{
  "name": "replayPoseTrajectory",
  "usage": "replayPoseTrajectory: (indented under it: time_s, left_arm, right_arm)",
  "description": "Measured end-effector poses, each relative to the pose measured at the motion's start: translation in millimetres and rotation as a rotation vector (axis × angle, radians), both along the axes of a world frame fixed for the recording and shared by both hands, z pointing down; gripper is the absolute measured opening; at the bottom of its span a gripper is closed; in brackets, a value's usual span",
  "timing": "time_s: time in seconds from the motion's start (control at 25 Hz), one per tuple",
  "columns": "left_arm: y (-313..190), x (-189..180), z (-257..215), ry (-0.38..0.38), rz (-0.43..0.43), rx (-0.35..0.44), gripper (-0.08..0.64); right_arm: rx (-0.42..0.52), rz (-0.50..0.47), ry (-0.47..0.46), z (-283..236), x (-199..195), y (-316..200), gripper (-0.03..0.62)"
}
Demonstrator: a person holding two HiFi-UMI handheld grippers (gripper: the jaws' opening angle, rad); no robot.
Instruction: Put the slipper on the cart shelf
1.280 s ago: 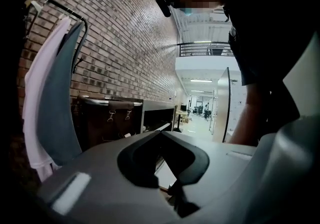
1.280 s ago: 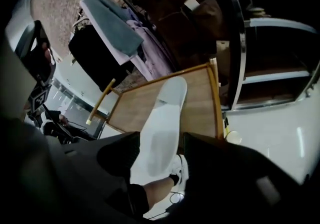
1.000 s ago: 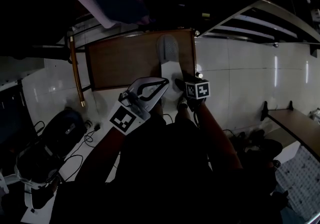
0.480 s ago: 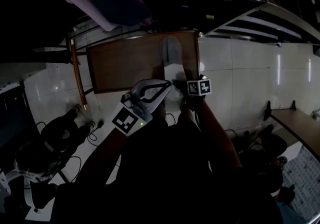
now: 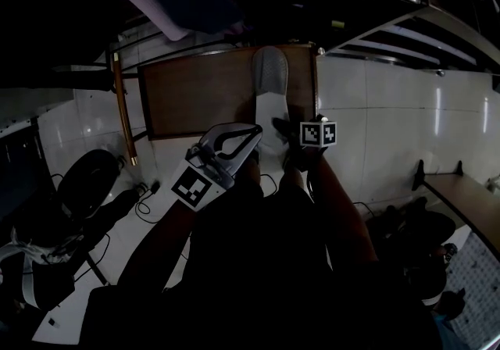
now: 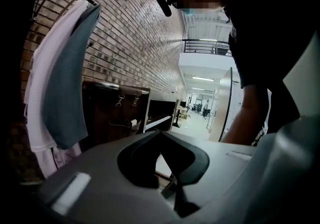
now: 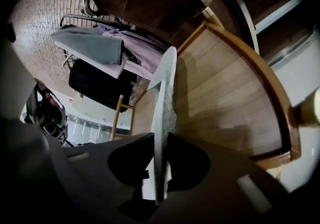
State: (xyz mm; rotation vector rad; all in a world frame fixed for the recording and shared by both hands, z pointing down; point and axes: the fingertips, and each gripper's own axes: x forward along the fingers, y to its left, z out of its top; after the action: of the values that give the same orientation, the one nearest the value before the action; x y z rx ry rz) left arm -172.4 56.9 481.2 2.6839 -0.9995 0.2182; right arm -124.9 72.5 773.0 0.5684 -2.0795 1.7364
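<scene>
The slipper (image 5: 268,87) lies lengthwise along the 3 o'clock edge of the brown wooden cart shelf (image 5: 203,94). Its rounded grey end points to 12 o'clock and its paler near end reaches back over the shelf's 6 o'clock edge to the right gripper (image 5: 281,134). In the right gripper view the slipper (image 7: 162,113) is seen edge-on, a thin pale slab standing between the fingers (image 7: 189,162). The right gripper (image 7: 159,140) is closing, with one finger pressed to each face of that near end. The far part stretches away toward 12 o'clock over the shelf's wood (image 7: 220,93) and its raised curved rim. The left gripper (image 5: 255,134) hangs at 9 o'clock of the right one, just beside the slipper. I cannot tell from the head view whether it touches. In its own view the left gripper (image 6: 160,134) has its fingers (image 6: 134,160) drawn together at the tips, with nothing between them. Beyond it, pale and grey garments (image 6: 60,83) hang at 9 o'clock against a brick wall (image 6: 135,43). A yellowish post (image 5: 123,110) stands at the shelf's 9 o'clock side, above white floor tiles (image 5: 375,122).
</scene>
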Motion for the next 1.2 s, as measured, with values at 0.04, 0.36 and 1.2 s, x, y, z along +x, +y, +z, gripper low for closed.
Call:
replayPoseTrajectory:
  time_s: [0.04, 0.36, 1.2]
  left_arm:
    - [1, -2, 0, 0.002, -0.008, -0.003, 0.003]
    - [11, -1, -16, 0.021, -0.054, 0.023, 0.003]
    - [5, 32, -155, 0.093, -0.073, 0.181, 0.003]
  right_arm:
    - [0.014, 0.007, -0.019, -9, -1, -3, 0.067]
    - [0.248, -0.004, -0.063, -108, 11, -23, 0.066]
    - [1.121, 0.039, -0.010, -438, 59, -44, 0.066]
